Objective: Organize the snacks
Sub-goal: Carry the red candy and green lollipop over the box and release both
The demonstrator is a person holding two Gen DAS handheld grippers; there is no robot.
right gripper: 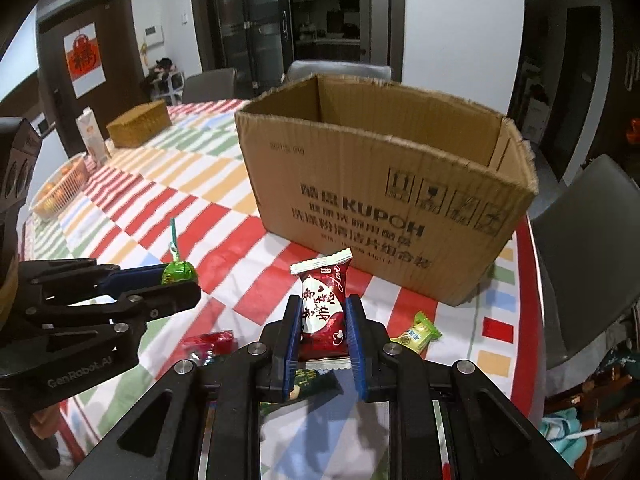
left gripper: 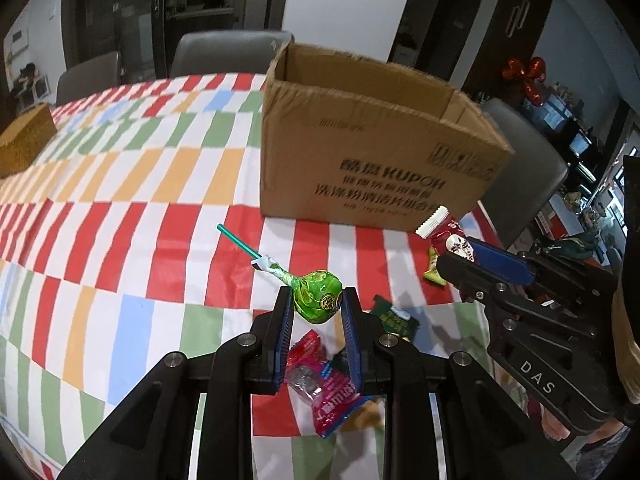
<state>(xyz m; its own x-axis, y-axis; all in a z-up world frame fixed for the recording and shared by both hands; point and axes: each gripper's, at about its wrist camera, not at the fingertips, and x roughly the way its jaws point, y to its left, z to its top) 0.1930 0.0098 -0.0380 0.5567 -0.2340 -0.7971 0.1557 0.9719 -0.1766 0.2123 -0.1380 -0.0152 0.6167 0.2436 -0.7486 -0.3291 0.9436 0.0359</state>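
Left wrist — left gripper clamps green lollipop.

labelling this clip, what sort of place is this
Most likely a home dining room: a table under a colourful checked tablecloth, grey dining chairs around it, a basket of oranges, and a red paper decoration on the door.

You get even, fairly bright indoor light on the tablecloth in both views, while the rooms behind stay dim. Soft shadows fall under the grippers near the bottom edge. The box print reads slightly soft, and its rim bows with fisheye distortion. Black corners vignette each frame. The red bow glints, and a small glare sits on the lollipop wrapper.
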